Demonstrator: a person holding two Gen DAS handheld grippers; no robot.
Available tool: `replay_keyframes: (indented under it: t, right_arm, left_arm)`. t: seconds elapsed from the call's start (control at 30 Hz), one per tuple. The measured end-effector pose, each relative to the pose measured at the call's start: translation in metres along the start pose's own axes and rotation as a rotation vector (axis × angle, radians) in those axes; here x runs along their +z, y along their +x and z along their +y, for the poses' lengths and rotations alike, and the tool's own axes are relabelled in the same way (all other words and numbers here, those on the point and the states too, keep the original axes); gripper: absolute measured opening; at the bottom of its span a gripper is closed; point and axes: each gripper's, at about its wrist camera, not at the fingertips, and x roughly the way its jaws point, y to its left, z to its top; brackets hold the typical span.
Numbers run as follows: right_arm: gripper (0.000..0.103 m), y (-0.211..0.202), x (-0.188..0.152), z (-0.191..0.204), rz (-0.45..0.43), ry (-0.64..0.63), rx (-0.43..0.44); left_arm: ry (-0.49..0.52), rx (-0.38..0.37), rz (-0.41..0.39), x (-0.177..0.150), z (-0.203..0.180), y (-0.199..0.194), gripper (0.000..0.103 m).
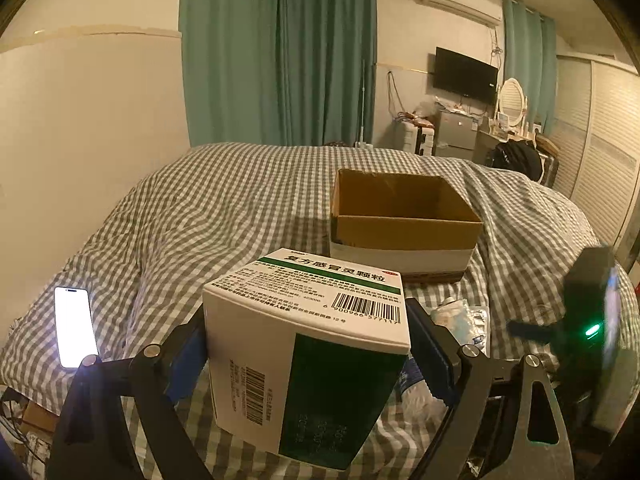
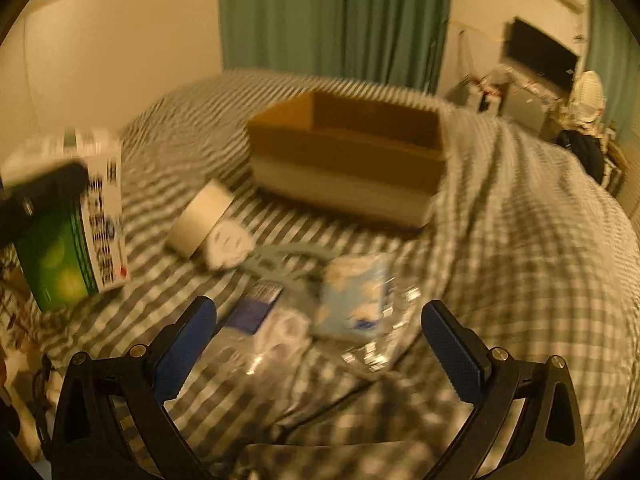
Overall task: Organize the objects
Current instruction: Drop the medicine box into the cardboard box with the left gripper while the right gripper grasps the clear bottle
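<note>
**Item count on the bed**

Landmark: one open cardboard box [image 1: 404, 226] on the bed [image 1: 224, 200].
- Medicine cartons: one [image 1: 308, 356], nearer than the box.
- Tape rolls: one [image 2: 200, 218], left of the box.
- Phones: one [image 1: 75, 326], far left of the box.
- Plastic-wrapped packets [image 2: 352, 300]: blurred, several, exact number cannot be determined.

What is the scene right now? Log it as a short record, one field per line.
surface: bed with checked cover
left gripper: shut on medicine box, lifted off the cover
right gripper: open, holding nothing, above loose items
cardboard box: open top, upright on the bed; what shows of its inside is bare
loose items: tape roll, plastic packets
phone: lit screen, lying on the cover at left
image quality: right wrist view blurred
</note>
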Motion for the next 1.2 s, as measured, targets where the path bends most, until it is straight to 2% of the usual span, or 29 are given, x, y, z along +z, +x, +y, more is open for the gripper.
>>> replay_keyframes:
  t: [0.17, 0.2, 0.27, 0.33, 0.5, 0.57, 0.77, 0.9, 1.03, 1.2]
  right_arm:
    - [0.101, 0.035, -0.007, 0.022, 0.117, -0.040, 0.026]
    - [0.099, 0.042, -0.007, 0.026, 0.134, -0.044, 0.029]
    - [0.086, 0.053, -0.008, 0.031, 0.153, -0.045, 0.020]
    - [0.078, 0.063, -0.010, 0.033, 0.176, -0.040, 0.011]
    - [0.074, 0.078, -0.024, 0.032, 0.247, -0.013, 0.055]
    - [0.073, 0.079, -0.026, 0.028, 0.248, 0.001, 0.074]
    - [0.068, 0.059, -0.032, 0.017, 0.203, -0.004, 0.117]
    - [0.067, 0.030, -0.027, 0.008, 0.118, -0.007, 0.121]
    - [0.065, 0.001, -0.010, -0.005, 0.020, -0.003, 0.115]
    - [0.064, -0.033, 0.032, -0.014, -0.119, -0.031, 0.086]
  left_arm:
    - [-0.007, 0.002, 0.011, -0.006, 0.003, 0.004, 0.091]
    - [-0.009, 0.001, 0.015, -0.007, 0.003, 0.005, 0.091]
    - [-0.010, -0.002, 0.019, -0.009, 0.003, 0.007, 0.091]
    - [-0.009, -0.005, 0.024, -0.010, 0.002, 0.008, 0.091]
    - [-0.003, -0.009, 0.033, -0.014, 0.001, 0.012, 0.091]
    - [0.000, -0.010, 0.032, -0.014, -0.001, 0.012, 0.091]
    - [0.005, -0.009, 0.023, -0.011, -0.004, 0.012, 0.091]
    - [0.008, -0.012, 0.008, 0.000, -0.006, 0.013, 0.091]
    - [0.019, -0.009, -0.049, 0.027, -0.014, 0.005, 0.091]
    - [0.039, -0.025, -0.129, 0.072, -0.029, 0.000, 0.091]
